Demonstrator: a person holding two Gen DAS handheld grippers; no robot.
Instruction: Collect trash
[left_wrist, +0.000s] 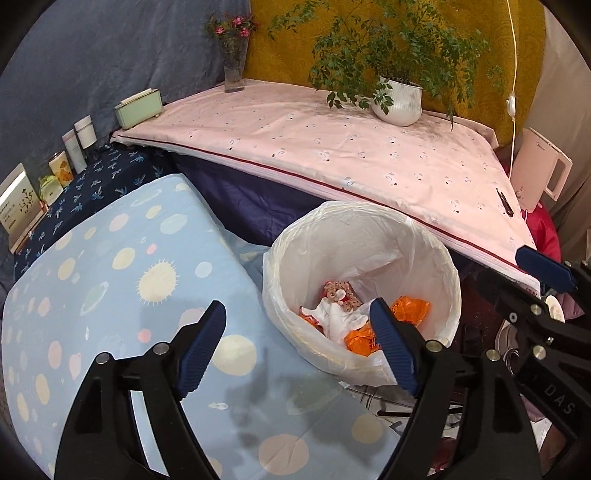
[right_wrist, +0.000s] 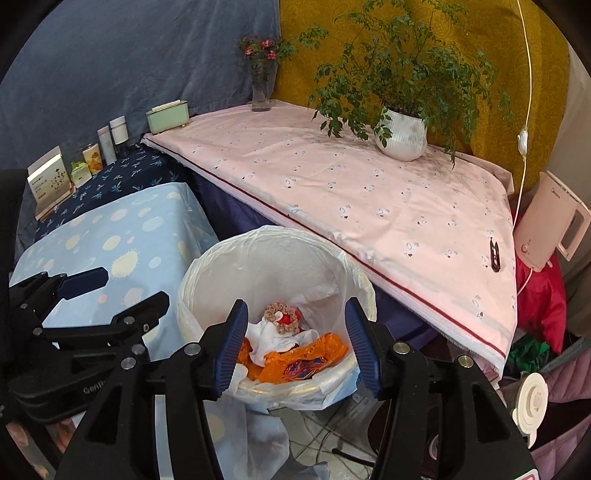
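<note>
A white bin lined with a clear bag (left_wrist: 436, 258) (right_wrist: 207, 273) stands between the blue spotted surface and the pink table. Inside lie orange wrappers (left_wrist: 410, 310) (right_wrist: 295, 360), white crumpled tissue (left_wrist: 336, 317) (right_wrist: 269, 339) and a small frilly beige and red piece (left_wrist: 338, 291) (right_wrist: 282, 315). My left gripper (left_wrist: 299, 347) is open and empty, hovering over the bin's near left rim. My right gripper (right_wrist: 295, 350) is open and empty, right above the bin's near rim. A small black clip (left_wrist: 504, 203) (right_wrist: 494, 254) lies near the pink table's right edge.
The pink table (left_wrist: 314, 147) (right_wrist: 351, 184) holds a potted plant (left_wrist: 397, 99) (right_wrist: 402, 134), flower vase (left_wrist: 233, 66) (right_wrist: 263, 86) and green box (left_wrist: 138, 109) (right_wrist: 168, 116). Bottles and boxes (left_wrist: 79, 146) (right_wrist: 107, 142) line the dark blue shelf. A pink kettle (left_wrist: 537, 170) (right_wrist: 550, 225) stands right.
</note>
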